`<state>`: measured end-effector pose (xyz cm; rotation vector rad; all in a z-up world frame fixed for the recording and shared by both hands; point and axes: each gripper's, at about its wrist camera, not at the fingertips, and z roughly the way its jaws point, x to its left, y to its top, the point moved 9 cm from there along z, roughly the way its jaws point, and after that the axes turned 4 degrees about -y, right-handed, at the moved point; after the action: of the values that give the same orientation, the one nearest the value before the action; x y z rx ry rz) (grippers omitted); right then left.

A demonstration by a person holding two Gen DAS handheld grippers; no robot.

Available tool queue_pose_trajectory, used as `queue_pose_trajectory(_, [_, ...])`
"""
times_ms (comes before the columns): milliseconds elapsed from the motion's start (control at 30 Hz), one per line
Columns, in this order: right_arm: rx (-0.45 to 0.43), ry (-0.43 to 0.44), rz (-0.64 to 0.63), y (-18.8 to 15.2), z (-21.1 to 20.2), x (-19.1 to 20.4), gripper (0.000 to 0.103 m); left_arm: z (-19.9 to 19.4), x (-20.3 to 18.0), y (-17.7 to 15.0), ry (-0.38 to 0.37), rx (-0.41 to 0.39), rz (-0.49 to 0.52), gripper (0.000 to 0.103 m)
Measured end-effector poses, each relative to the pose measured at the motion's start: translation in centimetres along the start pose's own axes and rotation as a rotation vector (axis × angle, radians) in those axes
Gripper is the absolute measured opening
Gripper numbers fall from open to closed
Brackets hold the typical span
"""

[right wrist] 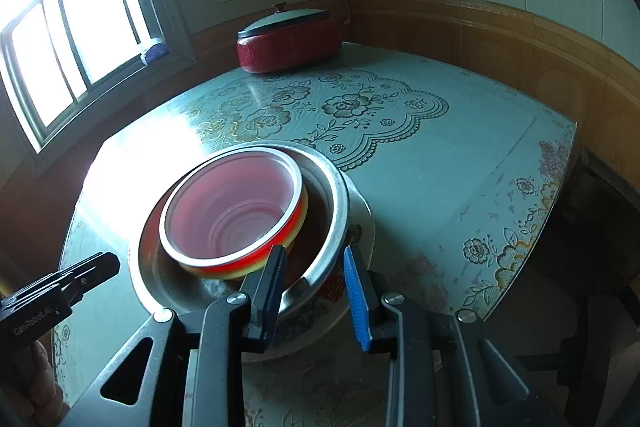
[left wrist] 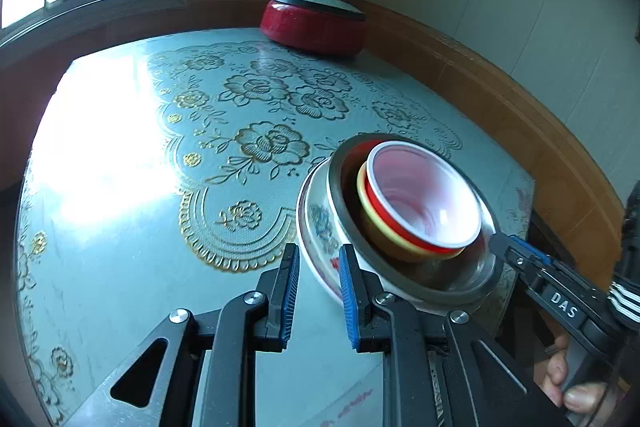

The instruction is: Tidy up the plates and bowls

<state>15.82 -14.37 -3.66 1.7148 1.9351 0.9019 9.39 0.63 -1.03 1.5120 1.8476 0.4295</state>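
A nested stack stands on the table: a white floral plate (left wrist: 316, 223) (right wrist: 362, 223) at the bottom, a steel bowl (left wrist: 460, 279) (right wrist: 336, 203) on it, then a yellow bowl (left wrist: 384, 239), and a red bowl with a white inside (left wrist: 424, 199) (right wrist: 232, 211) on top. My left gripper (left wrist: 319, 255) (right wrist: 114, 263) sits at the plate's near left edge, its jaws a little apart and pressing on nothing. My right gripper (right wrist: 314, 263) (left wrist: 498, 245) is open at the stack's other side. The steel bowl's rim shows between its fingers, and the pads stand clear of it.
A red pot with a dark-rimmed lid (left wrist: 316, 23) (right wrist: 288, 43) stands at the table's far corner by the wood-panelled wall. The floral, glass-topped table (left wrist: 260, 147) spreads left of the stack, with window glare on it. Its edge (right wrist: 532, 267) drops off at the right. A hand (left wrist: 576, 383) grips the right tool.
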Motion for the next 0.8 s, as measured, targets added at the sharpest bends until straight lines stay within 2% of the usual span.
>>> queue_pose_trajectory(100, [-0.012, 0.005, -0.032, -0.5, -0.7, 0.5, 0.029, -0.3, 0.0, -0.8, 0.046, -0.012, 0.005, 0.021])
queue_pose_trajectory(500, [0.013, 0.014, -0.115, -3.9, -2.9, 0.7, 0.030, -1.6, -1.5, -4.4, 0.134, -0.023, -0.004, 0.024])
queue_pose_trajectory(600, [0.005, -0.011, -0.093, -4.6, -3.4, 0.1, 0.030, -2.2, -1.8, -5.0, 0.145, -0.040, 0.019, 0.033])
queue_pose_trajectory(733, [-0.017, -0.059, -0.047, -5.4, -4.0, -0.2, 0.033, -1.8, -2.2, -5.2, 0.121, -0.040, 0.058, 0.046])
queue_pose_trajectory(800, [-0.018, -0.093, -0.023, -5.7, -4.0, -0.2, 0.033, -1.6, -2.2, -5.4, 0.102, -0.019, 0.079, 0.048])
